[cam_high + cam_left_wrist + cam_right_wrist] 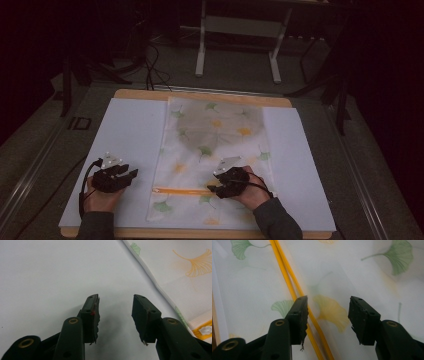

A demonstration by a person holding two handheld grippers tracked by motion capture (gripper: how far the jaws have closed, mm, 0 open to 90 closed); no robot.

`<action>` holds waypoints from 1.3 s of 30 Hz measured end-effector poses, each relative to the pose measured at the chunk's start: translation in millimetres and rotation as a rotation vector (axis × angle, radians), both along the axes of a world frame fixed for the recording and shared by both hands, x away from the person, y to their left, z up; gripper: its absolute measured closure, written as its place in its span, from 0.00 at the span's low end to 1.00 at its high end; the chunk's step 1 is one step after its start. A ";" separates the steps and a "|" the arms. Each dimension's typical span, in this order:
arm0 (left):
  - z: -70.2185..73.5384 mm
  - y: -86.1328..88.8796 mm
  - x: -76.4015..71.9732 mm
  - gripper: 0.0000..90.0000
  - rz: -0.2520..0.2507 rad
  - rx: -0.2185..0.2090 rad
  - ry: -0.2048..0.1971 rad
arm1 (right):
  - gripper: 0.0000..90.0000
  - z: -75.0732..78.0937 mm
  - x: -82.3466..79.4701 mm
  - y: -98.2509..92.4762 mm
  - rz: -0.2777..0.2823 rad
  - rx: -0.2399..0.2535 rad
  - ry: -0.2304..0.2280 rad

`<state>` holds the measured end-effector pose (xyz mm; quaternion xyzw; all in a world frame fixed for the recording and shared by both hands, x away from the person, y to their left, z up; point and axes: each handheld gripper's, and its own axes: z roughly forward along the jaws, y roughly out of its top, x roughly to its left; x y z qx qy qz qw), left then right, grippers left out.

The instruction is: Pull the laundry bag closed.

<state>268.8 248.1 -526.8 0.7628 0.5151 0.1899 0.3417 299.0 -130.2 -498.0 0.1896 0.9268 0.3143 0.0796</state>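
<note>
White sheet (pixel 130 140) is covering the table (pixel 200 96); leaf-print mesh bag (pixel 215 150) is lying down its middle, reaching toward the near edge. Orange zipper (pixel 182 191) is running across the bag's near end. Right gripper (pixel 216 189) is hovering over the zipper, jaws apart, empty. Left gripper (pixel 131 175) is waiting on bare sheet beside the bag's left edge, jaws apart. Likely step: reaching for the zipper. Next: locating the white pull (pixel 206 329). Open room on both sides.

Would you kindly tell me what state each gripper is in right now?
Left gripper: open, holding nothing.
Right gripper: open above the leaf-print bag, holding nothing.
</note>
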 end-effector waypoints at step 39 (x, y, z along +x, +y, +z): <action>0.6 -2.0 0.0 0.63 -0.010 0.022 -0.002 | 0.75 -0.3 -4.7 86.4 0.165 0.052 0.015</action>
